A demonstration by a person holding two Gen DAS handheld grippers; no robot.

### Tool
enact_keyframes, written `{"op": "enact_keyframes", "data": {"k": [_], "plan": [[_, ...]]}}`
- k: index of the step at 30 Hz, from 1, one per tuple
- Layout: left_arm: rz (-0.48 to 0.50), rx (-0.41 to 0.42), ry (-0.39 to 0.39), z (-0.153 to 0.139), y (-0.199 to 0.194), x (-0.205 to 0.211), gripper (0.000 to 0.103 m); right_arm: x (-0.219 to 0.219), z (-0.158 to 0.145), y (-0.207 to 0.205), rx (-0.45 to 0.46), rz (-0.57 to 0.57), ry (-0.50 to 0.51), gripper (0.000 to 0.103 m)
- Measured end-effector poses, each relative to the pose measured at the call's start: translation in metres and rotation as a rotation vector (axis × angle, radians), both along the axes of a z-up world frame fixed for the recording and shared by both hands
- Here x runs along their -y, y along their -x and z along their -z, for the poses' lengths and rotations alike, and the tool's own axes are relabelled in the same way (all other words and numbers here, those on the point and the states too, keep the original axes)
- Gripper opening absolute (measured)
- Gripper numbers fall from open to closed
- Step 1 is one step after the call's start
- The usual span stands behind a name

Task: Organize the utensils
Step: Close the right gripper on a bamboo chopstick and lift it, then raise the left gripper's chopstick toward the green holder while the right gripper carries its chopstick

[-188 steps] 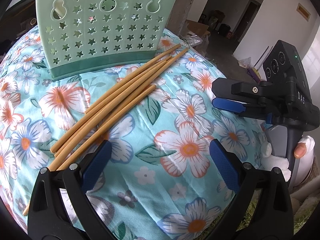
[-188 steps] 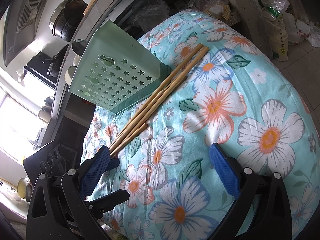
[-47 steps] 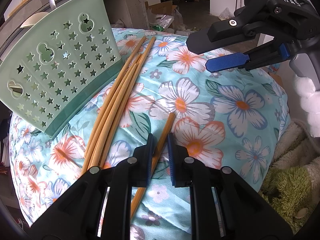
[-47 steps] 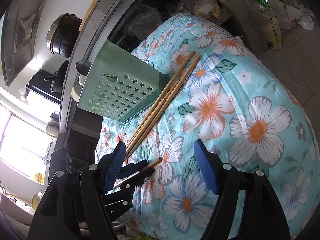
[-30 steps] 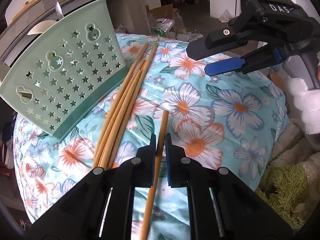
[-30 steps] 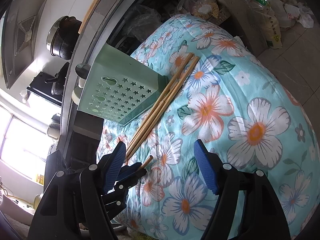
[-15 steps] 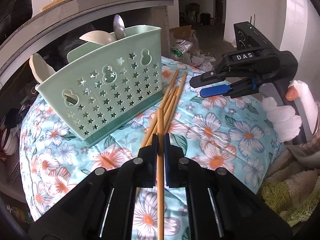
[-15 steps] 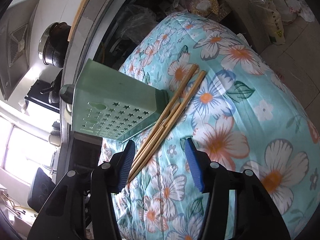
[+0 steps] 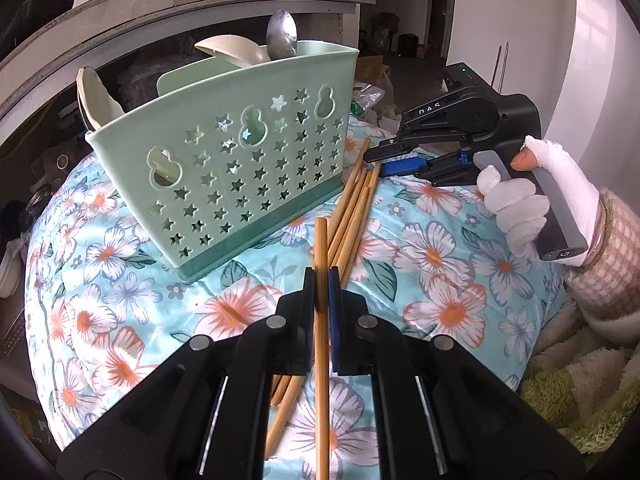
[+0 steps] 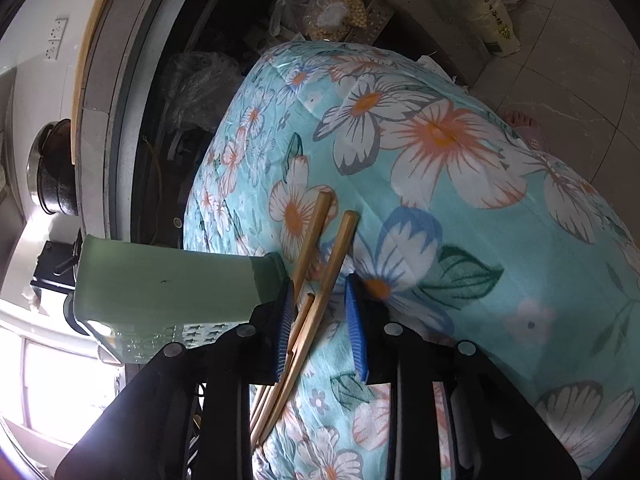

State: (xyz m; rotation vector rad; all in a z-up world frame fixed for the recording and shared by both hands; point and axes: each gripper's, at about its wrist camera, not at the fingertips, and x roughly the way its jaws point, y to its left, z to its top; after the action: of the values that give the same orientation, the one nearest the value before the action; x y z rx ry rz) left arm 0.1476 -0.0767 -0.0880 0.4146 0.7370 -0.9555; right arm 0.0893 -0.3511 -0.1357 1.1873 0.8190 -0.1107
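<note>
1. Since half a second back, my right gripper (image 10: 320,316) has dropped down low over the far ends of the loose chopsticks (image 10: 320,280), and my left one has kept its stick pinched and pointing straight ahead.

2. Left wrist view: my left gripper (image 9: 321,280) is squeezed tight on a single chopstick (image 9: 320,264). It runs straight up the middle between the blue pads, with its tip poking out ahead of the fingers and the rest trailing back under the camera. It's held up off the floral cloth (image 9: 440,256).

3. Same view: the green star-hole caddy (image 9: 240,168) stands upright on the cloth, with a metal spoon (image 9: 282,40) and pale ladles (image 9: 236,50) sticking out the top. The other chopsticks lie in a bundle just beside the caddy's right end.

4. Same view: my right hand (image 9: 524,196), in a white glove, is wrapped round the handle off to the right, with the gripper nose aimed left at the bundle's far tips.

5. Right wrist view: my right fingers are partly open, straddling the chopsticks without pinching them. The left pad (image 10: 285,324) sits right by the caddy's corner, and two chopstick ends reach past my fingertips onto the cloth.
</note>
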Motion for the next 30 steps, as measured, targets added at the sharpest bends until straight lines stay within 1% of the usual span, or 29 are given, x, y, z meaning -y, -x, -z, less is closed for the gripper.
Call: {"op": "enact_keyframes", "data": {"k": [3,9,13,16,20,23,30], "plan": [[0.000,-0.006,0.004,0.005,-0.002,-0.008,0.006,0.000,0.003,-0.002,-0.018,0.031,0.018,0.012],[-0.003,-0.021,0.021,-0.002,0.005,-0.030,0.006,-0.001,0.000,0.003,0.000,0.042,0.019,0.011],[-0.003,-0.032,0.033,-0.007,0.002,-0.039,0.006,-0.002,-0.009,0.010,0.007,0.028,0.051,0.011],[-0.003,-0.052,0.042,-0.008,-0.003,-0.044,0.006,-0.004,-0.023,0.013,0.017,0.018,0.117,0.011],[0.001,-0.056,0.044,-0.013,-0.004,-0.048,0.006,-0.010,-0.048,0.018,0.044,-0.003,0.223,0.010],[0.003,-0.057,0.053,-0.020,-0.005,-0.052,0.006,-0.015,-0.070,0.024,0.085,-0.025,0.295,0.008],[-0.015,-0.051,0.101,-0.039,-0.006,-0.063,0.005,-0.027,-0.119,0.039,0.202,-0.066,0.398,0.006]]}}
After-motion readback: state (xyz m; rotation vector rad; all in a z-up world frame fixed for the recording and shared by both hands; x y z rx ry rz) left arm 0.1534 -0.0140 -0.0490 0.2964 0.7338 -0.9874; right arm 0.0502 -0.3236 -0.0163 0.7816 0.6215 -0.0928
